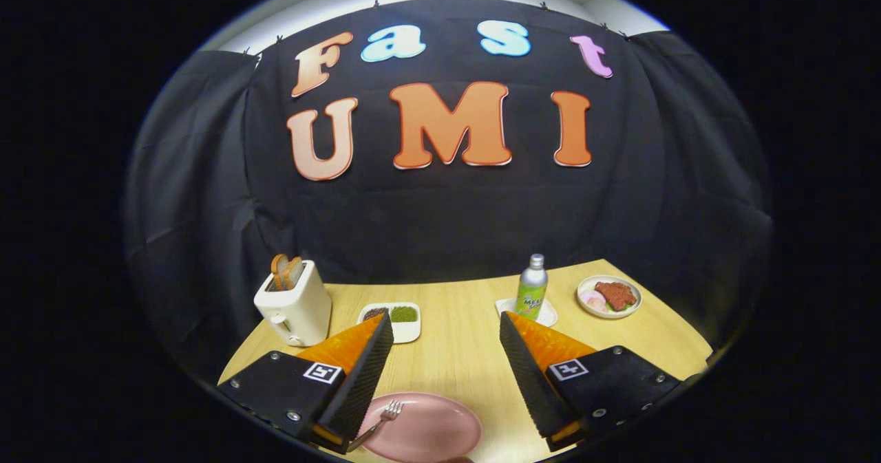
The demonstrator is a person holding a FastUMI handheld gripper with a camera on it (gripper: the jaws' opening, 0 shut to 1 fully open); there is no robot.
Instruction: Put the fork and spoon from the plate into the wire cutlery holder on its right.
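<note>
A pink plate point(433, 430) lies on the wooden table, low between my two fingers. A silver fork point(383, 420) rests on the plate's left part, tines pointing away from me, its handle running under my left finger. My gripper point(446, 325) is open, raised above the table, with a wide gap and nothing between its fingers. The left finger point(358, 373) and the right finger point(533, 373) are black with orange backs.
A cream toaster point(294, 306) with bread slices stands beyond the left finger. A small white dish point(398, 320) with dark and green food sits mid-table. A green bottle point(531, 287) on a white coaster and a bowl of food point(609, 296) stand beyond the right finger.
</note>
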